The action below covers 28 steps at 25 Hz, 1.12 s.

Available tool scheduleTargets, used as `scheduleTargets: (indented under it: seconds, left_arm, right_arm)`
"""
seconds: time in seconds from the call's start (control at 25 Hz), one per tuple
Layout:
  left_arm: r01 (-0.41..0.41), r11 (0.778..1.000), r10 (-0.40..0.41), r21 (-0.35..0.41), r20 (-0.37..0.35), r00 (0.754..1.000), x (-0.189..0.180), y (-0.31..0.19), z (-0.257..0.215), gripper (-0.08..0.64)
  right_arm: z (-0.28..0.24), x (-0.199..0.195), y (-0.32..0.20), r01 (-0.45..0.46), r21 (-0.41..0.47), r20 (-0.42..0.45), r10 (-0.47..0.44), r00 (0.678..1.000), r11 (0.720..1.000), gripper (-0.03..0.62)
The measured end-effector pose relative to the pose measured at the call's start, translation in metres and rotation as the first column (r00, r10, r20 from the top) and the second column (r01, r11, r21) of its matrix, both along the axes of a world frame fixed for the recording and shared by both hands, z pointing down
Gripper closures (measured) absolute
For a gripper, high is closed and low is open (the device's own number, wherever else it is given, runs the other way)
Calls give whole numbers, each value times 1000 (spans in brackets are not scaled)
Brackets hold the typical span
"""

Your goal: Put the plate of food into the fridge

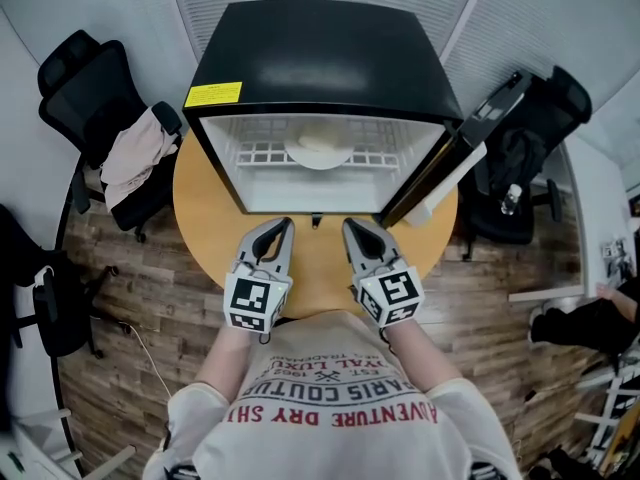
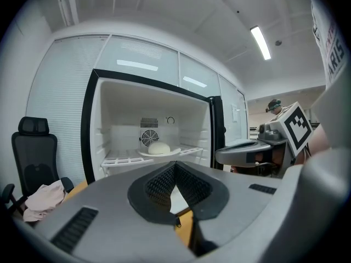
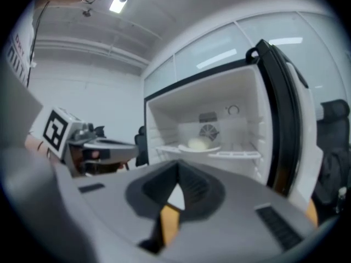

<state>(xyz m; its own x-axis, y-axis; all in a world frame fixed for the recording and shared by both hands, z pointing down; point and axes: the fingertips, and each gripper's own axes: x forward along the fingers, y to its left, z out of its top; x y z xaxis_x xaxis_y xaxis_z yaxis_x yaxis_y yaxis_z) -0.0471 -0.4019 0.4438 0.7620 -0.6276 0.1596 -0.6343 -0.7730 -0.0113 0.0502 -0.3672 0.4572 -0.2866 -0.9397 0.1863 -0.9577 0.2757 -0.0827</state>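
A white plate with a pale round bun (image 1: pixel 318 150) rests on the white wire shelf inside the open black fridge (image 1: pixel 320 58). The same plate (image 2: pixel 159 149) shows in the left gripper view and again as the plate (image 3: pixel 198 144) in the right gripper view. My left gripper (image 1: pixel 283 226) and right gripper (image 1: pixel 352 226) hover side by side over the round wooden table (image 1: pixel 205 203), just in front of the fridge opening. Both are shut with nothing between the jaws. The left gripper (image 2: pixel 175 166) and right gripper (image 3: pixel 178 177) point at the fridge interior.
The fridge door (image 1: pixel 440 163) stands swung open at the right. A black office chair with a pale cloth (image 1: pixel 135 158) sits left of the table, and another dark chair (image 1: pixel 520 158) sits at the right. Wooden floor surrounds the table.
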Motion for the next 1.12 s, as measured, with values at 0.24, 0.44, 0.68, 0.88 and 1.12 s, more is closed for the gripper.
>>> scheduleTargets:
  seconds: [0.24,0.44,0.68,0.88,1.12]
  left_arm:
    - [6,1000,-6,-8,0,1000,-1,1,2,531]
    - [-1,1000,1,-2,-2,1000,2,2,0,531]
    - [-5,1000,5,-9,-1,1000,1,-1,2,531]
    - [-5,1000,5,-10,0,1000,1,-4,3,531]
    - [2,1000,-2,-18,0,1000,0,-10,4,531]
  right_arm:
    - [-1,-3,3,14,0,-27,-13,1000,1000,565]
    - [-1,-3,3,4,-5,-31,-4,1000,1000,565]
    - [6,-1,1,-12,-4,-68,11,998,1000,565]
    - [8,2,-2,-23,-11,-65,22,998,1000,565]
    - [6,8,-7,-38,-10,-53,38,998,999,565]
